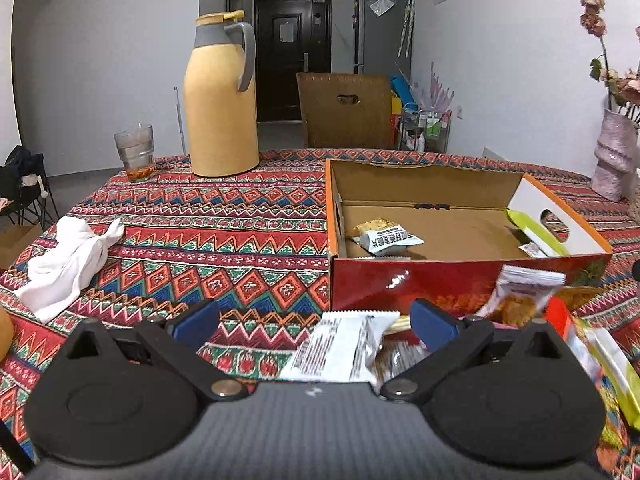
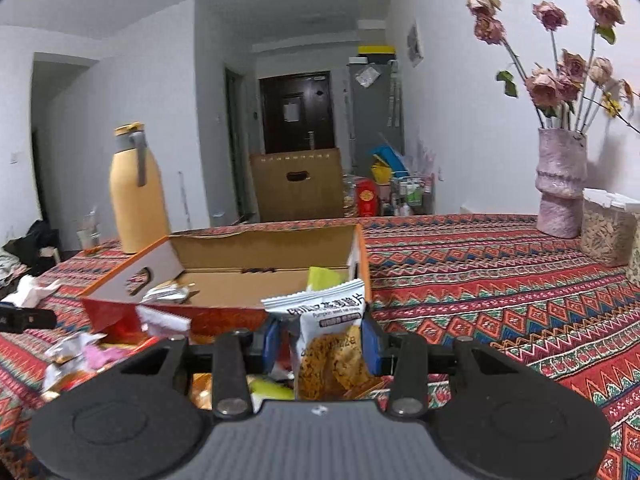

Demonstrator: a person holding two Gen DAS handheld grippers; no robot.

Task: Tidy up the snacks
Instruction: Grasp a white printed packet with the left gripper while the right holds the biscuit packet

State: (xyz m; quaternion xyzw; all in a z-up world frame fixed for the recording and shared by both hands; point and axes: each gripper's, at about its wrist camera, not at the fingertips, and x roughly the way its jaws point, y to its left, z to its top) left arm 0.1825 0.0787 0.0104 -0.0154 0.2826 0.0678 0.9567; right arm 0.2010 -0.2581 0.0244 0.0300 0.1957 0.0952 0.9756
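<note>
**A:** While I hold the right gripper (image 2: 322, 344) up, what do you see between its fingers?

**B:** Its blue pads are clenched on a snack packet (image 2: 330, 340), one on each side, with the packet standing upright just in front of the cardboard box (image 2: 224, 314). It is white on top with a clear window showing brown crisps.

**A:** From my seat I read Chinese characters across the top and a small English line starting "Pumpkin"; the rest is too fine. And my left gripper (image 1: 314, 322)?

**B:** Its fingers (image 1: 196, 320) are spread wide, gripping nothing. A white packet (image 1: 340, 344) with dense black print, illegible, lies on the tablecloth (image 1: 224, 216) between them; whether the right-hand pad touches it I cannot tell.

**A:** What is in the box?

**B:** A silver-white packet (image 1: 384, 236) with bold Chinese characters lies on the floor of the box near its left wall, and a green packet (image 1: 534, 230) leans in the right corner. More loose snacks (image 2: 80, 356) are heaped just in front of the box.

**A:** And further out?

**B:** A yellow thermos (image 1: 222, 100) and a glass (image 1: 134, 152) stand behind the box to its left, a white cloth (image 1: 68, 260) lies well left of it, and a vase of dried roses (image 2: 560, 184) stands far to its right.
</note>
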